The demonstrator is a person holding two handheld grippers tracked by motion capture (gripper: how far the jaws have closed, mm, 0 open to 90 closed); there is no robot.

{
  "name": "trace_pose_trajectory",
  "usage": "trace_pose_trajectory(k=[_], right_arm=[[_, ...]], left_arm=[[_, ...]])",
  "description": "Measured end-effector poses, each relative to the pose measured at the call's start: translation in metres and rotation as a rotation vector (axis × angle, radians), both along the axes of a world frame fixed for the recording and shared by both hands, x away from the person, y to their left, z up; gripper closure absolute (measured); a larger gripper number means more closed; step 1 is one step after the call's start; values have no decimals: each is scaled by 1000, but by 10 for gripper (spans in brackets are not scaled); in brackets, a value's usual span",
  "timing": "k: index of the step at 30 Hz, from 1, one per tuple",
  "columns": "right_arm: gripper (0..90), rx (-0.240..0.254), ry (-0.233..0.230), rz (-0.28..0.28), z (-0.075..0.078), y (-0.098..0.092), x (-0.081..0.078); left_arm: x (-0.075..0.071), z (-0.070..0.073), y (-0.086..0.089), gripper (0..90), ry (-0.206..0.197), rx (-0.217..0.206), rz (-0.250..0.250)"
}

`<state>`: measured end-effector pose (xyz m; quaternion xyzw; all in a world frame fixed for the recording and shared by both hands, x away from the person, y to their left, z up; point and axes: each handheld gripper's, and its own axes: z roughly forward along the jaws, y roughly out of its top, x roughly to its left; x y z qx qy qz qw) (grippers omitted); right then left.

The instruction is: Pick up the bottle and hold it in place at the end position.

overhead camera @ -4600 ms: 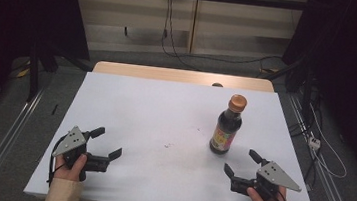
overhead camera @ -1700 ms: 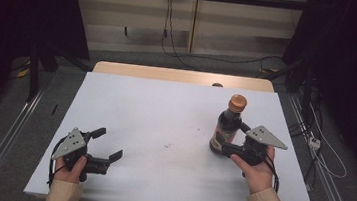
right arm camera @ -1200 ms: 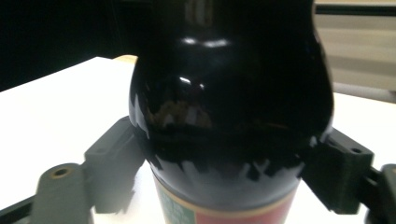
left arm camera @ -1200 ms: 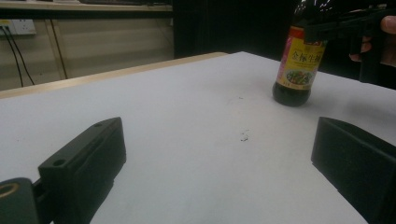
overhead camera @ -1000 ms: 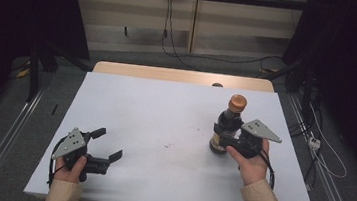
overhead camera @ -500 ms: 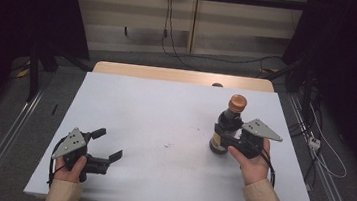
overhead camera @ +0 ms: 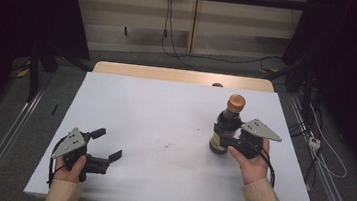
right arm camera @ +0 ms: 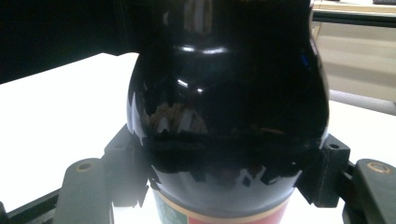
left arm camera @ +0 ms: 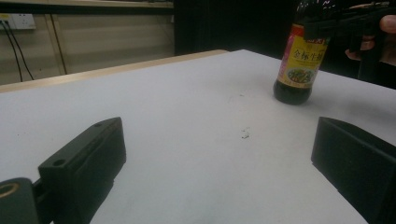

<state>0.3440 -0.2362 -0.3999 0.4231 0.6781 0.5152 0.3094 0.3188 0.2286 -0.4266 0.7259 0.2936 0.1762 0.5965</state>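
A dark sauce bottle point(overhead camera: 220, 143) with an orange cap and a yellow label stands upright on the white table point(overhead camera: 155, 108), right of centre. My right gripper point(overhead camera: 222, 135) reaches it from the right, at the shoulder above the label. Its jaws have just been closing, and the pads point(right arm camera: 125, 156) press on both sides of the bottle point(right arm camera: 224, 93). My left gripper point(overhead camera: 107, 144) rests near the front left of the table, open, with nothing between its jaws. From the left gripper point(left arm camera: 219, 177) view, the bottle point(left arm camera: 299, 65) stands far off at the upper right.
A wooden strip point(overhead camera: 179, 75) runs along the table's far edge. Small dark specks point(overhead camera: 169, 144) lie on the white surface between the two hands. Cables point(overhead camera: 313, 140) trail on the floor to the right, and a metal rail point(overhead camera: 7, 133) runs along the left.
My right gripper came from the table's front right to the bottle and closed around it. The bottle stands where it was. The left gripper has stayed in place.
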Motion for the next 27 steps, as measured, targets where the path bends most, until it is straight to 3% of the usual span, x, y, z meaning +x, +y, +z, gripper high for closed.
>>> trace_pose_trajectory(k=[11, 27], right_arm=[[290, 17, -13, 33, 0, 1, 1], [289, 20, -41, 95, 12, 21, 6]], left_arm=[[0, 0, -1, 29, -2, -1, -2], [0, 0, -1, 29, -6, 1, -1]])
